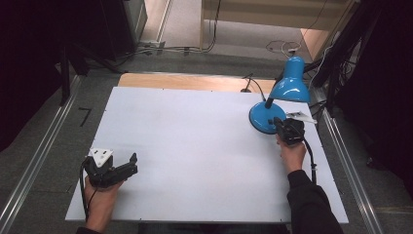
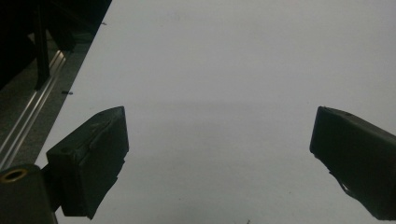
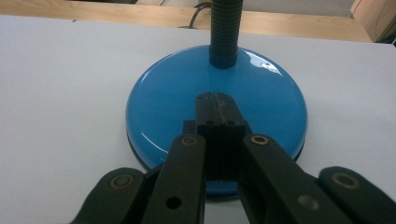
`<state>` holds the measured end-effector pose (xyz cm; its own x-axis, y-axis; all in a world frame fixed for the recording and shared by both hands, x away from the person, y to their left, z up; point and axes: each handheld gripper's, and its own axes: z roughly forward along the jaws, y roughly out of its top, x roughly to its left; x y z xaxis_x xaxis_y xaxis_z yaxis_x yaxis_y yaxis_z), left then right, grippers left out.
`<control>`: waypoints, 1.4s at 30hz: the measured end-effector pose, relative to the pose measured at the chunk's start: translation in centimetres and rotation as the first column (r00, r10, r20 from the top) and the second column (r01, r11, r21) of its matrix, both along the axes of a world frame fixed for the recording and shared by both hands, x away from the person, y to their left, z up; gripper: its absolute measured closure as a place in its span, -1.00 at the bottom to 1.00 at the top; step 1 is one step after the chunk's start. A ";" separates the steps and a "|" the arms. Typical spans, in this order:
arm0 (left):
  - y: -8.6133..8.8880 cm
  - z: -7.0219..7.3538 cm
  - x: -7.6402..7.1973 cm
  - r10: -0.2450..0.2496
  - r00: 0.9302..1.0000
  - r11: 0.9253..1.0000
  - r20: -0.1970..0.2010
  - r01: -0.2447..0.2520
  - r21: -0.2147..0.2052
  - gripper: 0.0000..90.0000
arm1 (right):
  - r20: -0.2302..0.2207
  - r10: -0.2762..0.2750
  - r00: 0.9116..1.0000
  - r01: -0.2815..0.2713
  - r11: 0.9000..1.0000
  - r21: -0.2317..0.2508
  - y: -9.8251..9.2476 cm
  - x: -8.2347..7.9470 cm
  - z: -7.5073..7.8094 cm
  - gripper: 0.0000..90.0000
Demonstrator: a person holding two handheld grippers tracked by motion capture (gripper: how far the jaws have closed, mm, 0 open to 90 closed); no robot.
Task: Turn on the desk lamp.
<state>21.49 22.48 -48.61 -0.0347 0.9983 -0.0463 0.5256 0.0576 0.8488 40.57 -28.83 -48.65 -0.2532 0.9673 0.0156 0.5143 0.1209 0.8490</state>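
A blue desk lamp stands at the far right of the white table (image 1: 195, 146), its round base (image 1: 259, 118) flat on the surface and its shade (image 1: 291, 84) tilted above. My right gripper (image 1: 278, 121) is shut, its jaws pressed together with nothing between them, and the tips lie over the near part of the base (image 3: 159, 102). The right gripper (image 3: 215, 96) points at the black ribbed neck (image 3: 225, 32); whether the tips touch the base I cannot tell. My left gripper (image 1: 132, 164) rests near the table's front left corner. The left gripper (image 2: 219, 116) is open and holds nothing.
A wooden board (image 1: 195, 81) borders the table's far edge, with the lamp's cable (image 1: 257, 87) running over it. A metal rail (image 1: 348, 165) runs along the floor at the right side, and another rail (image 1: 34, 165) at the left. A white label (image 1: 301, 116) lies by the lamp.
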 end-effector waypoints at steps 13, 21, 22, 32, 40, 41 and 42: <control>0.2 -0.1 0.0 0.007 1.000 1.000 -0.002 -0.007 -0.002 -0.88 | 0.006 -0.008 1.000 0.008 1.000 -0.003 0.6 1.0 -0.7 0.95; 0.1 -0.1 0.1 0.007 1.000 1.000 -0.002 -0.007 -0.003 -0.88 | -0.007 -0.014 1.000 0.014 1.000 -0.002 0.5 1.1 -0.8 0.95; 0.1 -0.1 0.1 0.007 1.000 1.000 -0.003 -0.007 -0.003 -0.88 | -0.005 -0.012 1.000 0.012 1.000 -0.005 0.5 1.2 -0.8 0.95; 0.1 -0.2 0.1 0.009 1.000 1.000 -0.006 -0.009 -0.001 -0.88 | -0.022 -0.012 1.000 0.011 1.000 -0.005 0.7 1.4 -1.0 0.95; 0.1 -0.2 0.1 0.008 1.000 1.000 -0.006 -0.008 0.001 -0.88 | -0.024 -0.014 1.000 0.014 1.000 -0.010 0.6 1.4 -1.0 0.95; 0.1 -0.2 0.1 0.008 1.000 1.000 -0.006 -0.008 0.000 -0.88 | -0.024 -0.013 1.000 0.013 1.000 -0.010 0.6 1.4 -1.1 0.95; 0.1 -0.2 0.0 0.008 1.000 1.000 -0.007 -0.008 -0.001 -0.88 | -0.025 -0.012 1.000 0.011 1.000 -0.013 0.6 1.4 -1.1 0.95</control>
<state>21.54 22.59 -48.76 -0.0433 0.9980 -0.0469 0.5309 0.0627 0.8451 41.94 -28.21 -49.71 -0.2416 0.9703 0.0097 0.5371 0.1254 0.8341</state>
